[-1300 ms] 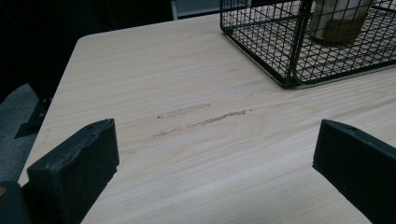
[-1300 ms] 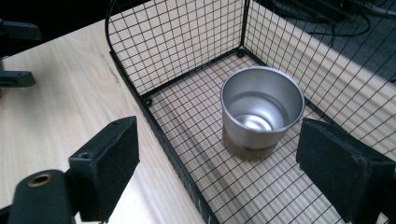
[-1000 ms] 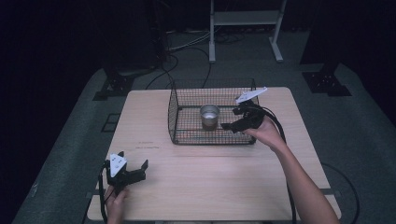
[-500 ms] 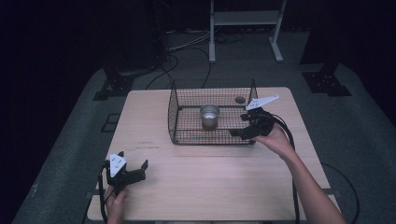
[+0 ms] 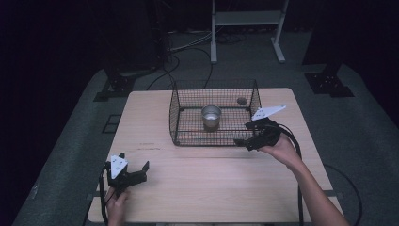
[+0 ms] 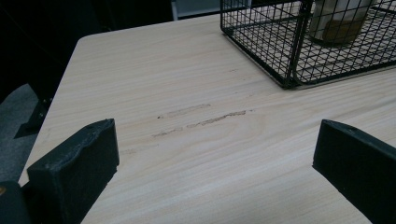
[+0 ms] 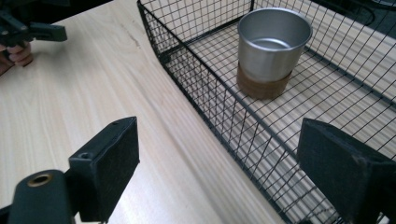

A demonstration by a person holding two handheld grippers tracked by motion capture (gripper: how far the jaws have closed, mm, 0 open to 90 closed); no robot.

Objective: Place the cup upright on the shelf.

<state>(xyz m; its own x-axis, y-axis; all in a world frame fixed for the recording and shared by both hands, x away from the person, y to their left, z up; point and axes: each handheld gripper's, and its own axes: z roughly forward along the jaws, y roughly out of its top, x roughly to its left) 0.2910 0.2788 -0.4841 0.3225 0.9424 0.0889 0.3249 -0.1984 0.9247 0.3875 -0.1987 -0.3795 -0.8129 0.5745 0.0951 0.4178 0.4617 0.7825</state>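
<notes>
**Cup sits in the basket, both grippers empty**

Cup [image 5: 211, 116] of bare metal, with a brown band round its foot, stands upright on the floor of the wire basket [image 5: 176, 123], roughly in the middle and clear of every wall (a spot where it cannot roll off the table). The basket itself rests toward the far side of the wooden table [image 5: 197, 179].

Just outside the basket's near right corner hangs the right gripper [image 5: 243, 139], its jaws apart and holding nothing; in the right gripper view they straddle the basket's near rim, one jaw over bare wood and the other over the mesh, with the cup well ahead of them. That placement reads as a hand standing off from the cup rather than gripping it.

At the near left of the table the left gripper [image 5: 136, 168] rests low, jaws spread wide and empty, well apart from the basket. It looks parked, out of the way of the working hand, which I judge to be the right one.
</notes>
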